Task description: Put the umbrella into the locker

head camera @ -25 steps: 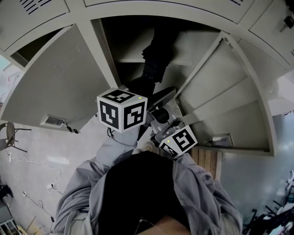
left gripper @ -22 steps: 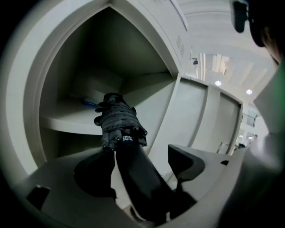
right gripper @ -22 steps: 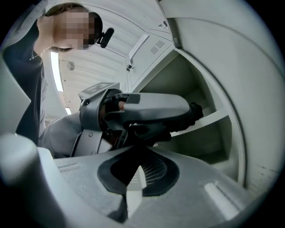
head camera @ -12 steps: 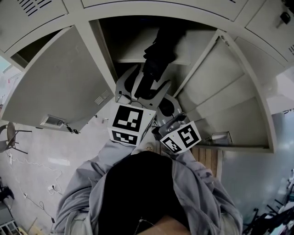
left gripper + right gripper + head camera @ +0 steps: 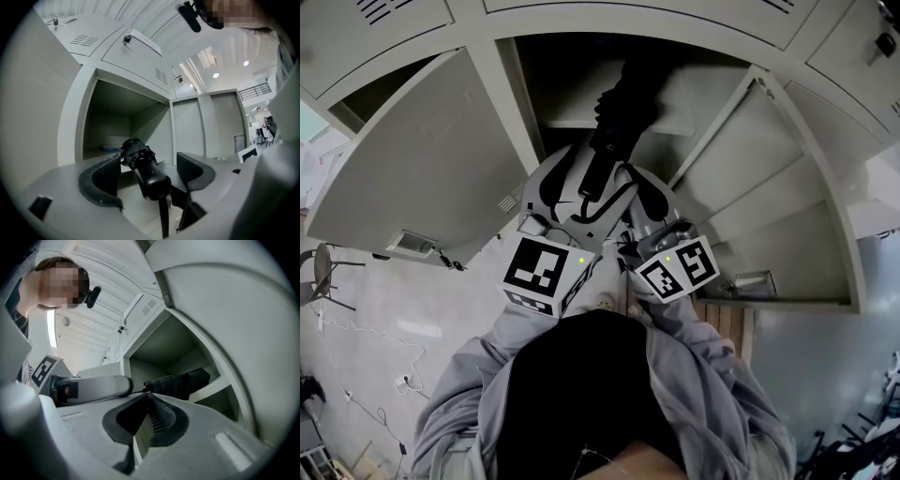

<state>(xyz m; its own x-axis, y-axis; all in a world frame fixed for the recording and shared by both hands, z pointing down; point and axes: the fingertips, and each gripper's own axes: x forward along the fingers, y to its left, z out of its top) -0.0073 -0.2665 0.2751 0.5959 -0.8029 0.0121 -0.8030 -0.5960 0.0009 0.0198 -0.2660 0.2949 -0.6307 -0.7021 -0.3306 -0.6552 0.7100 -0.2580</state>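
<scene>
Compared with a second ago, the left gripper (image 5: 592,176) is turned round. Its marker cube faced the camera near the middle of the head view then. Now the cube is seen lower, and the pale jaws are pointed up the frame toward the locker (image 5: 694,89). Against half a second ago, the cube is drawn a little further down the frame, while the umbrella (image 5: 623,98) is found in the same place at upper centre.

In the left gripper view, the left gripper (image 5: 149,164) is seen spread wide. The umbrella (image 5: 145,171) handle lies between the jaws, clear of both pads, and its strap hangs below. The folded body is laid on the shelf (image 5: 567,111) inside the open locker, with the handle end projecting toward the person.

The right gripper (image 5: 645,192) is held just right of the handle. In its own view, the right gripper (image 5: 147,397) is closed tip to tip. A thin dark line reaches the tips, but whether the strap is pinched cannot be told. The umbrella (image 5: 183,380) is seen beyond, on the shelf.

The release is judged done, so the task is nearly complete; only a push of the handle further in may be needed.
</scene>
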